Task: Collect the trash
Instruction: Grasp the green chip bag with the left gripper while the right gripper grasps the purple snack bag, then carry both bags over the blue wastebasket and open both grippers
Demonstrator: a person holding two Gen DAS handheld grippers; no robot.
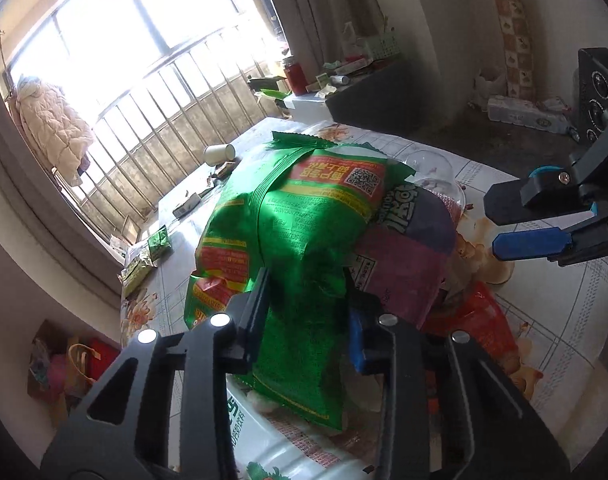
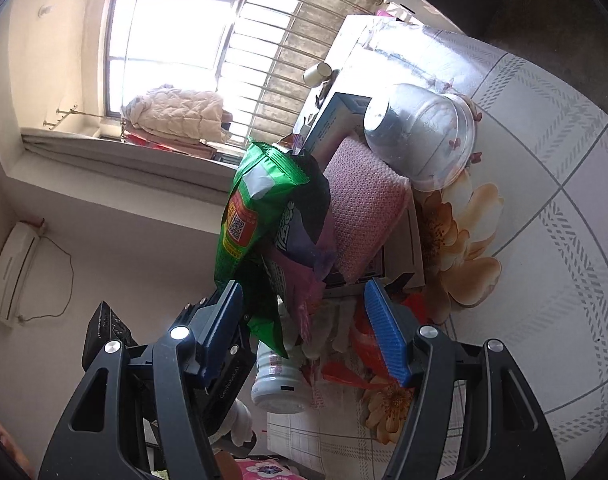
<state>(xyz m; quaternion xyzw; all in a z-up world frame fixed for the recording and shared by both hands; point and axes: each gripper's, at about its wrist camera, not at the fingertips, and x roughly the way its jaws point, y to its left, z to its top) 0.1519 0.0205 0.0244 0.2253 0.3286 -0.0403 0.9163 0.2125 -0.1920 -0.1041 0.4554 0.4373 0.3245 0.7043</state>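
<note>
The left claw (image 1: 304, 312) is clamped on the lower part of a green snack bag (image 1: 300, 216); in the left wrist view its two fingers pinch the foil from either side, and the bag stands up from the grip and fills the middle of the picture. Just behind the bag leans a purple and pink packet (image 1: 407, 248), touching it. A red plastic bag (image 1: 479, 320) lies on the bench (image 1: 563, 320) to the right of the claw, and a white bottle with green print (image 1: 272, 440) lies under the green bag.

The right claw (image 2: 304, 320) has its jaws apart, with nothing pressed between the blue pads (image 2: 383, 332). In its own view the green snack bag and the purple packet hang between the fingers, but the pads do not close on them. The left wrist view shows this claw from the side at the right edge (image 1: 543, 220), parted and clear of the pile.

Only the right wrist view shows what sits behind the bags: a pink textured pad (image 2: 367, 208), a light blue carton (image 2: 339, 120) and a clear plastic bowl (image 2: 423, 136) lying on its side on the flowered bench cloth. Only the left wrist view shows small green packets (image 1: 148, 256) near the far bench edge. A paper cup (image 1: 219, 154) lies tipped over by the window side, seen in both.
</note>
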